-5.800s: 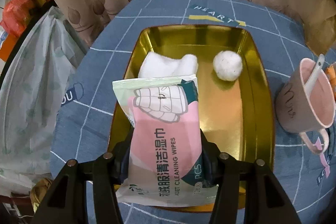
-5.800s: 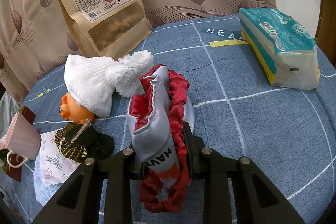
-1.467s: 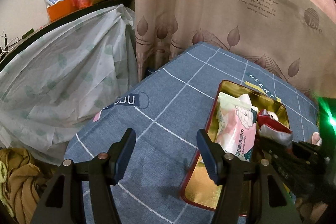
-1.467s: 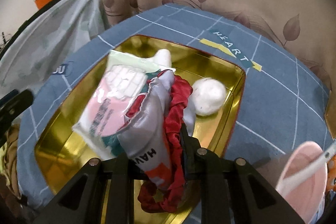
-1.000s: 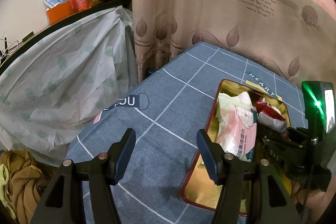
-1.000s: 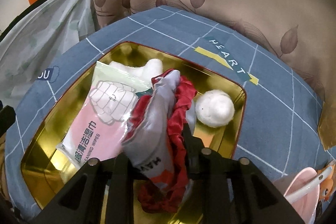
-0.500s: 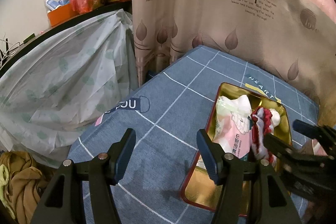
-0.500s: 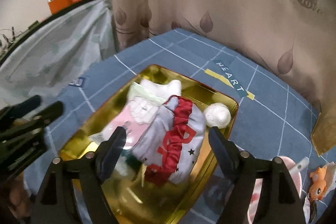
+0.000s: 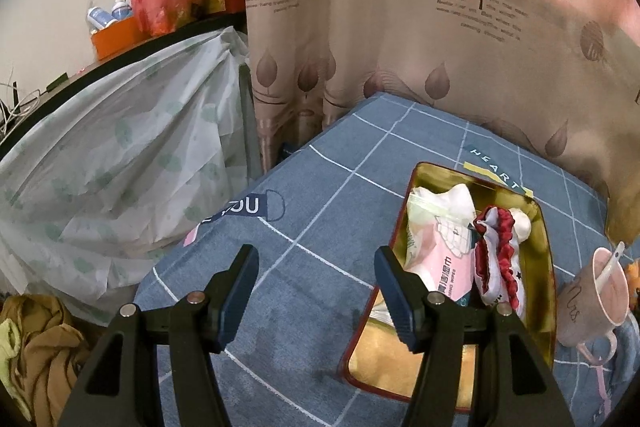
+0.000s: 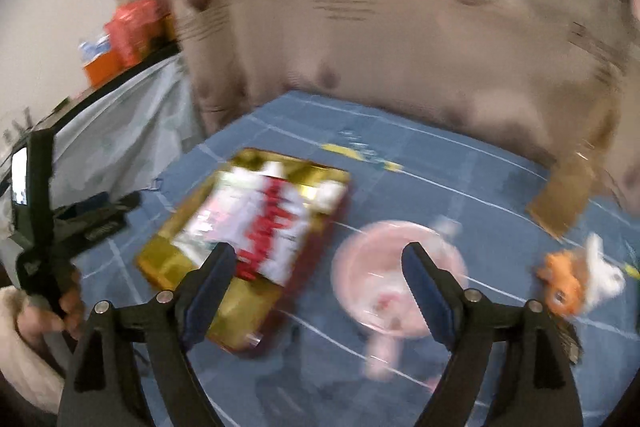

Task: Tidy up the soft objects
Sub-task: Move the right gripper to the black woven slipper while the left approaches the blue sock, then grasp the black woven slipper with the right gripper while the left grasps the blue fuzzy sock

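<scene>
Both claws are held spread and nothing is gripped. The left claw (image 9: 316,283) is held above the blue checked cloth of the table (image 9: 320,195), just beside the long left edge of the gold tray (image 9: 546,259). In the tray, a pack of wipes (image 9: 434,247) is laid along that left edge, with a white cloth (image 9: 456,195) showing past its far end. A red and grey pouch (image 9: 498,267) is laid against the pack's right side, and a white ball (image 9: 522,223) is seen at the pouch's far end. A pink mug (image 9: 596,303) with a spoon is stood on the table, just beside the tray's right edge.

The right wrist view is blurred. The right claw (image 10: 318,291) is held above the table between the tray (image 10: 240,323) and the mug (image 10: 400,279). An orange toy (image 10: 564,285) is seen near the table's right edge.
</scene>
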Available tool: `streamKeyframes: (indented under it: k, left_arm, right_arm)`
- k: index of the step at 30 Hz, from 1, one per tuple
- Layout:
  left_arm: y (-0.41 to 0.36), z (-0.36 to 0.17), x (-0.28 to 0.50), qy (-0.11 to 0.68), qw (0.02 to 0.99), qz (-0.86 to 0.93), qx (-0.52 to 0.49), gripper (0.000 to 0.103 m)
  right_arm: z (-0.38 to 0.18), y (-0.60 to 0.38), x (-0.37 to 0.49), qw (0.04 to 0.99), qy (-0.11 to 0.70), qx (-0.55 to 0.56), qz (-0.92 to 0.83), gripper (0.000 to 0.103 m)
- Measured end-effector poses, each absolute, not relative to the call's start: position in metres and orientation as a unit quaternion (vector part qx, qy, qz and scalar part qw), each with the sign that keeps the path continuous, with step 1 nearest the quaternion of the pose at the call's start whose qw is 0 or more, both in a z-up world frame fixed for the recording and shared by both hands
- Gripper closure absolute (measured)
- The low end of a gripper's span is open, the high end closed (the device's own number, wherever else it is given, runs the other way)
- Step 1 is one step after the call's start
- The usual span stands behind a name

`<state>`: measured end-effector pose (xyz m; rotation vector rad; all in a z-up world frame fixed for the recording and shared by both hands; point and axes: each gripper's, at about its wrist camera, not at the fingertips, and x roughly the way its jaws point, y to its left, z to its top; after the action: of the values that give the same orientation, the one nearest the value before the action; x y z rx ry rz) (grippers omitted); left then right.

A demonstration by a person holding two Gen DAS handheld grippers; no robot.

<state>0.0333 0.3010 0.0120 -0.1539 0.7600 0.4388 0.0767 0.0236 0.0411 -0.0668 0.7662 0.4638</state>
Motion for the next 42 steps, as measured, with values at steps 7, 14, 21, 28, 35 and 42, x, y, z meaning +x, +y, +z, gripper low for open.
streamKeyframes:
  k: [7, 14, 21, 28, 35, 42]
  left_arm:
    - [0.293, 0.014, 0.031, 0.360, 0.906, 0.214, -0.059, 0.041]
    - [0.281, 0.017, 0.031, 0.355, 0.911, 0.206, -0.044, 0.041]
    - [0.253, 0.028, 0.029, 0.347, 0.922, 0.171, -0.010, 0.041]
    - [0.191, 0.038, 0.018, 0.343, 0.934, 0.094, 0.033, 0.041]
    - [0.118, 0.039, 0.021, 0.363, 0.931, -0.016, 0.036, 0.041]
    - [0.053, 0.024, 0.030, 0.387, 0.916, -0.082, 0.058, 0.041]
  right_arm:
    - [0.024, -0.089, 0.076, 0.916, 0.387, 0.009, 0.108, 0.020]
    - [0.002, -0.187, 0.068, 0.915, 0.401, 0.039, 0.013, 0.020]
    - [-0.022, -0.223, 0.062, 0.909, 0.415, 0.047, 0.015, 0.020]
    - [-0.030, -0.214, 0.072, 0.910, 0.410, 0.036, 0.047, 0.020]
    - [-0.053, -0.213, 0.094, 0.900, 0.431, 0.033, 0.059, 0.033]
    - [-0.069, -0.222, 0.110, 0.897, 0.431, 0.058, 0.078, 0.053]
